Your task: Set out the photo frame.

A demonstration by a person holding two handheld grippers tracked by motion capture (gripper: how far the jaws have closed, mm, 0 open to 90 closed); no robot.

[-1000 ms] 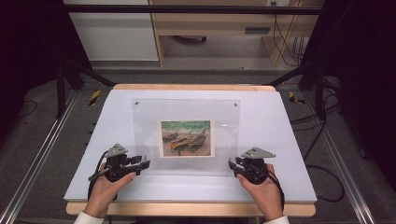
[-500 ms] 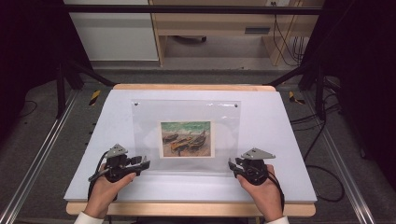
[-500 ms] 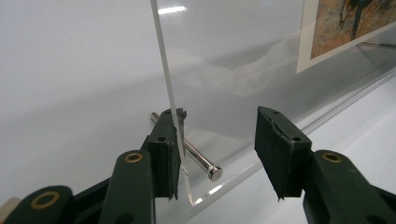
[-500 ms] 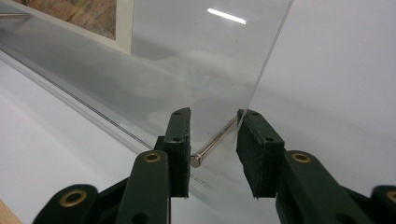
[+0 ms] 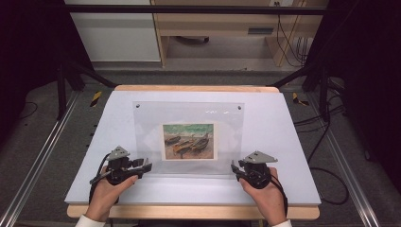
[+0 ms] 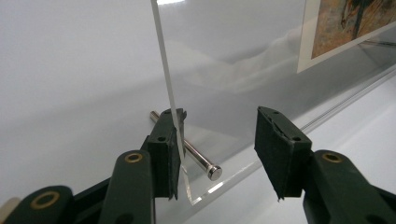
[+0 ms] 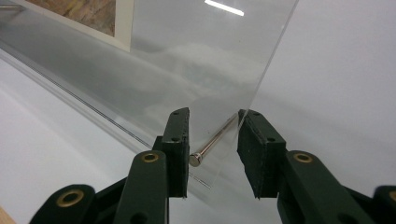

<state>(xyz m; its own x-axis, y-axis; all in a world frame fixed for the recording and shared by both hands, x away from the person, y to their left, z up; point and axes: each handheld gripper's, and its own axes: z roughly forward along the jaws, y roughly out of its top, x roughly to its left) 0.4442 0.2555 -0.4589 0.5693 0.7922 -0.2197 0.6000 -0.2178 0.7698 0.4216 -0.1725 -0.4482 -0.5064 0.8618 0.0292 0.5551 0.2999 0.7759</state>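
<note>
A clear acrylic frame [image 5: 189, 113] holds a print of beached boats [image 5: 189, 141] in the middle of the white table [image 5: 283, 142]. My left gripper [image 5: 146, 165] is at the frame's near left corner and my right gripper [image 5: 234, 166] at its near right corner. In the left gripper view my gripper [image 6: 222, 116] is open; the panel's side edge [image 6: 163, 56] runs along the left jaw, and a metal pin [image 6: 196, 156] sticks out of the corner between the jaws. In the right gripper view my gripper [image 7: 214, 116] is open around another metal pin [image 7: 215, 140] at the panel's corner [image 7: 201, 60].
Bare white tabletop surrounds the frame on all sides. A wooden edge [image 5: 189, 211] runs along the table's near side. Metal rails [image 5: 33, 165] flank the table on the floor, and furniture [image 5: 217, 28] and cables stand beyond the far edge.
</note>
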